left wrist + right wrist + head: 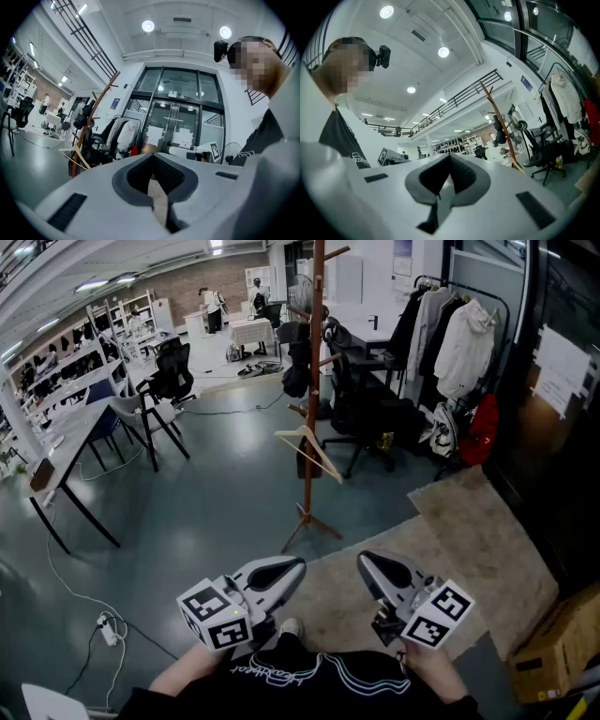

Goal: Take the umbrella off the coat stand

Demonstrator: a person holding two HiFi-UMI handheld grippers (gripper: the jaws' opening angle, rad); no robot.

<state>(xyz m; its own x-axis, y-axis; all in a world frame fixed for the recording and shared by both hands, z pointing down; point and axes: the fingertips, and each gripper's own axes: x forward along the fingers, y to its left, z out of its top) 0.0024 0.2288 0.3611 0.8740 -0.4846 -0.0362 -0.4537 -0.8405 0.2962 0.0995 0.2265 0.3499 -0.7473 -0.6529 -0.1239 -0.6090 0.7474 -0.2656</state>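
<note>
the stand (315, 381) rises from the floor well ahead of me, a tall wooden pole with angled pegs. the umbrella (298, 364) hangs high on its left side, above a wooden hanger (310, 452). i judge it light and soft, folded cloth over thin ribs, likely to sag and swing. so i'd take it near the top, where it hooks on the peg, and lift before pulling away. it looks dark, short and bundled; i can't make out its handle or strap. my left gripper (296, 567) and right gripper (365, 564) sit low by my body, both jaws pressed together on nothing.
</note>
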